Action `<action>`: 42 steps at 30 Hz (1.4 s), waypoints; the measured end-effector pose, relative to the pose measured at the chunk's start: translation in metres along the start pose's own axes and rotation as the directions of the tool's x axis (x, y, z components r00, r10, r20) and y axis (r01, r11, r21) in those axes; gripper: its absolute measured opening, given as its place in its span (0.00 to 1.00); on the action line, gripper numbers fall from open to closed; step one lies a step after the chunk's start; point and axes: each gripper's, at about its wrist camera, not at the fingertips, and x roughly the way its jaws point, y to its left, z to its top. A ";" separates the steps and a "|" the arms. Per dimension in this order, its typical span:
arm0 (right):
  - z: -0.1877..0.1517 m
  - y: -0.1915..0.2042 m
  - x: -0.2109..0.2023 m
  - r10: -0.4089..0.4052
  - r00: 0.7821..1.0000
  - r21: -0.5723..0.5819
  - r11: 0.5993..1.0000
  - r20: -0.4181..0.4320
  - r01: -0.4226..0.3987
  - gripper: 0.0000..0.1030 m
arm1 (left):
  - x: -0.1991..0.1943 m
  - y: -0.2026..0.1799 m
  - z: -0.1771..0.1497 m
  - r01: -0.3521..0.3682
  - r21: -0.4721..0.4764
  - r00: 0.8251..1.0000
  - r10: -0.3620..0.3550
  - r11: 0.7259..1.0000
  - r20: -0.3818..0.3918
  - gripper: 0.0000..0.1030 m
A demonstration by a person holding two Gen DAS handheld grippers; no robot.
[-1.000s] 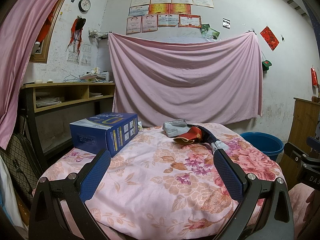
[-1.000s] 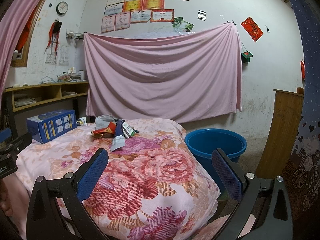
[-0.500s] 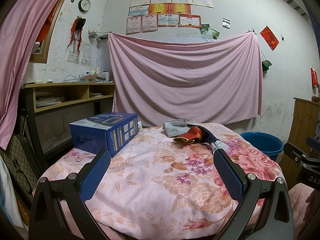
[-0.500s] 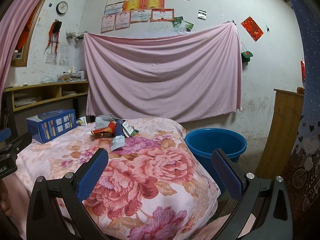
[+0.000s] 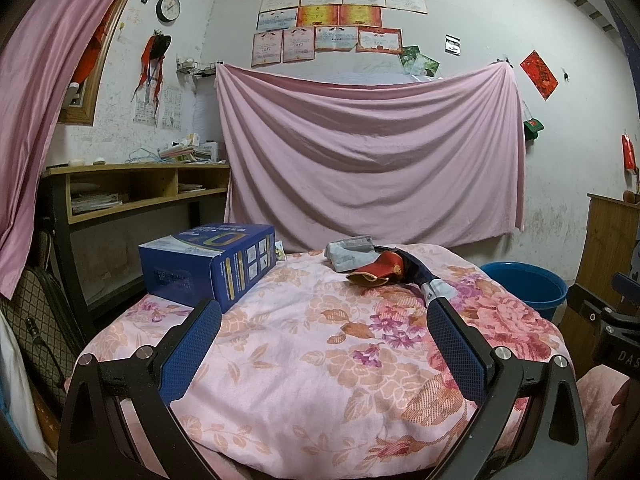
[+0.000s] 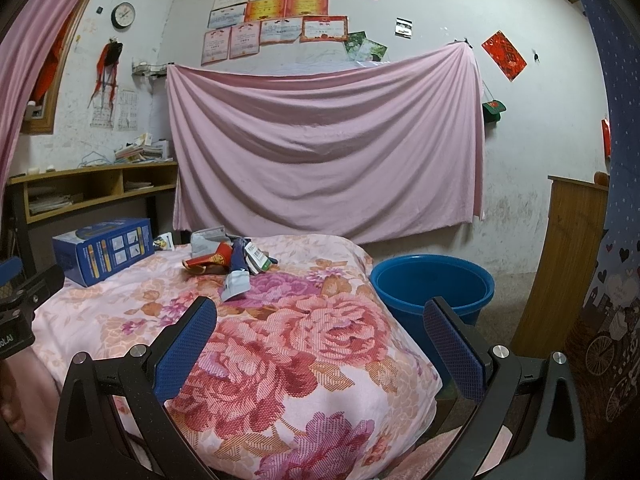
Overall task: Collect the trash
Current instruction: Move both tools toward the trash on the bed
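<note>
A small heap of trash lies at the far side of the floral quilt (image 5: 304,360): a grey pouch (image 5: 347,253), a red wrapper (image 5: 379,271), a dark blue wrapper (image 5: 418,272) and a white-tipped packet (image 6: 237,285). The heap also shows in the right wrist view (image 6: 224,258). A blue bucket (image 6: 432,284) stands on the floor right of the bed. My left gripper (image 5: 324,312) is open and empty, held over the near part of the quilt. My right gripper (image 6: 320,312) is open and empty, short of the heap.
A blue cardboard box (image 5: 212,264) sits on the quilt's left side, with a small packet (image 6: 164,242) behind it. A wooden desk with shelves (image 5: 136,192) stands at the left, a wooden cabinet (image 6: 568,264) at the right. A pink sheet (image 5: 368,152) hangs on the back wall.
</note>
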 end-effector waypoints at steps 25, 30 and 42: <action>0.069 0.005 0.062 0.100 0.988 -0.017 0.995 0.122 -0.099 1.00 | 0.072 0.025 0.068 0.015 -0.030 0.994 -0.012 0.999 0.105 0.98; 0.094 0.010 0.100 0.131 0.982 -0.035 0.991 0.138 -0.128 1.00 | 0.103 0.027 0.088 0.018 -0.023 0.989 -0.015 1.000 0.147 0.98; 0.093 0.004 0.182 0.277 0.960 0.038 0.961 -0.039 -0.275 1.00 | 0.168 0.025 0.069 0.034 -0.018 0.998 -0.034 0.999 -0.049 0.98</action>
